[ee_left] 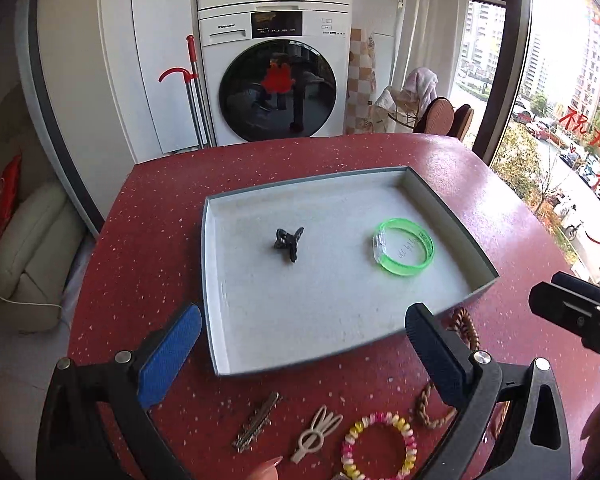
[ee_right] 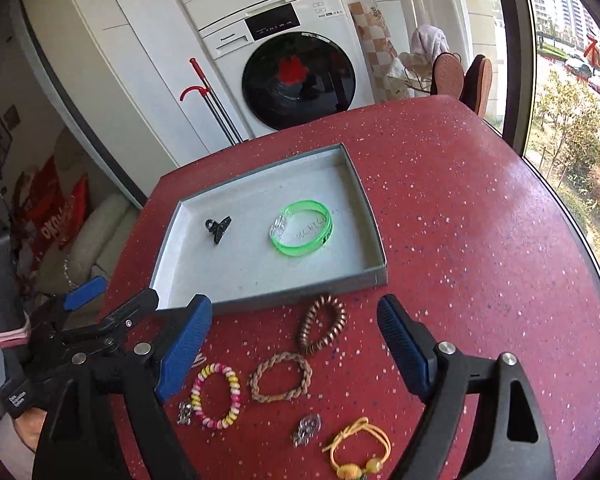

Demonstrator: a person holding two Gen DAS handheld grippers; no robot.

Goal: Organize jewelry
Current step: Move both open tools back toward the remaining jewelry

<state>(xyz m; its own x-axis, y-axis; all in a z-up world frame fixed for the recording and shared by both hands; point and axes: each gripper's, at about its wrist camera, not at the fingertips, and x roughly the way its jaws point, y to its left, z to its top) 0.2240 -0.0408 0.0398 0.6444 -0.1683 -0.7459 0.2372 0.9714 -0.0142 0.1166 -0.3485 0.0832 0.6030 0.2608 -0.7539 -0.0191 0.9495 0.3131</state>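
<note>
Jewelry lay split around the grey tray (ee_right: 374, 276): a green bangle (ee_right: 302, 227) and a black claw clip (ee_right: 218, 227) inside it, the rest on the red table (ee_right: 480, 240) along its near wall. The pieces there looked light; the copper spiral tie (ee_right: 322, 325) and braided bracelet (ee_right: 281, 376) probably soft and springy, best pinched across one side of the loop, while the pink-and-yellow bead bracelet (ee_right: 216, 396) might roll. Both tongs hung spread and empty, the right gripper (ee_right: 294, 346) above those loops near the tray's front, the left gripper (ee_left: 302, 354) over its near left corner.
</note>
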